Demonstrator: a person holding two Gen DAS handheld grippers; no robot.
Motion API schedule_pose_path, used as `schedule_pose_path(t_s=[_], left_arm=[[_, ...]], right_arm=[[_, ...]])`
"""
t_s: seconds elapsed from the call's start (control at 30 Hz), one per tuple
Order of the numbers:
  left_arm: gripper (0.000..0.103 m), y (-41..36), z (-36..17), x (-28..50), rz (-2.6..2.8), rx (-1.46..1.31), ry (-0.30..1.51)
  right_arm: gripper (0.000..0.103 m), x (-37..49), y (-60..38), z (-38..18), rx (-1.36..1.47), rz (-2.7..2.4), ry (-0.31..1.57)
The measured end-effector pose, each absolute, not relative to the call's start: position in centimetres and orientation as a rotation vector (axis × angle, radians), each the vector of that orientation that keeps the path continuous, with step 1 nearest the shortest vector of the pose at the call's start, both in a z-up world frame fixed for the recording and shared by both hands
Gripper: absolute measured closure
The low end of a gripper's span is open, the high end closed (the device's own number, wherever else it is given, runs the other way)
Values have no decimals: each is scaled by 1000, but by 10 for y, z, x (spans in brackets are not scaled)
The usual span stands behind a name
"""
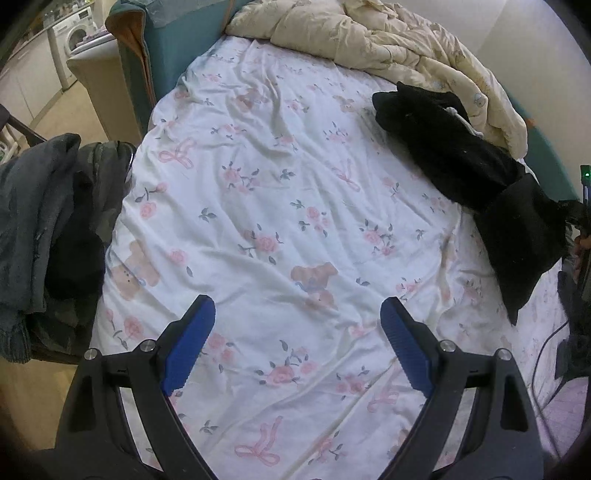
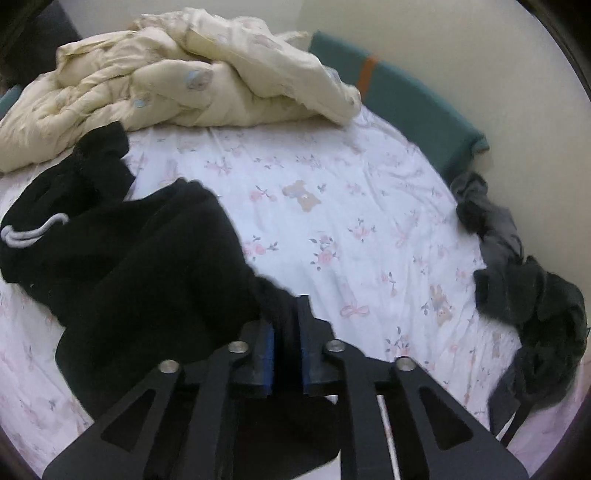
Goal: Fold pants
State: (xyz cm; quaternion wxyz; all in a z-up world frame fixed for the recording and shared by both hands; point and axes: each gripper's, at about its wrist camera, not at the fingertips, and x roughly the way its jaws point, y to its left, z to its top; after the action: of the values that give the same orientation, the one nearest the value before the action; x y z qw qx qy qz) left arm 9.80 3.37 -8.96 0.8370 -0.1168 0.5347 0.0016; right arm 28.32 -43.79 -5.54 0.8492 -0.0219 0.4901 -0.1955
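Note:
Black pants [image 1: 461,155] lie crumpled along the right side of the bed, one end drawn up toward the right edge of the left wrist view. In the right wrist view the pants [image 2: 129,251] spread to the left, with a white drawstring [image 2: 33,232] showing at the waist. My right gripper [image 2: 286,306] is shut on a bunch of the black fabric, which fills the narrow gap between its blue pads. My left gripper [image 1: 297,306] hangs open over the bare floral sheet [image 1: 280,192], well left of the pants, with nothing between its fingers.
A cream duvet [image 1: 369,37] is heaped at the head of the bed. A pile of dark grey clothes [image 1: 40,221] sits at the bed's left side, also visible as dark clothes [image 2: 535,306]. A teal bed frame [image 2: 413,99], a washing machine [image 1: 74,33] and a cable [image 1: 546,350] border the bed.

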Motion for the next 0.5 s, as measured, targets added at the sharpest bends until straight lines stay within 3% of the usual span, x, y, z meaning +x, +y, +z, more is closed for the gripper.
schedule_pose_path(t_s=[0.07,0.1,0.13,0.3,0.47,0.5], left_arm=[[14,32,-89,97,-1,-249,1137],[14,32,-88,96,-4,-251,1137],[14,32,-87,96,-6,-254,1136],[14,33,-84,94,-7,-263,1130],[14,30,-83,92,-6,-228,1120],[14,30,-83,92,-3,-218,1116]], right_arm=[[45,268,-429,-50,11,-339,986],[21,262,-421,-47,34,-305,968],[17,252,-412,-43,41,-278,945],[17,212,-355,-60,39,-103,949],[18,224,-303,-143,-315,-177,1068],[26,229,-298,-156,-403,-208,1067]])
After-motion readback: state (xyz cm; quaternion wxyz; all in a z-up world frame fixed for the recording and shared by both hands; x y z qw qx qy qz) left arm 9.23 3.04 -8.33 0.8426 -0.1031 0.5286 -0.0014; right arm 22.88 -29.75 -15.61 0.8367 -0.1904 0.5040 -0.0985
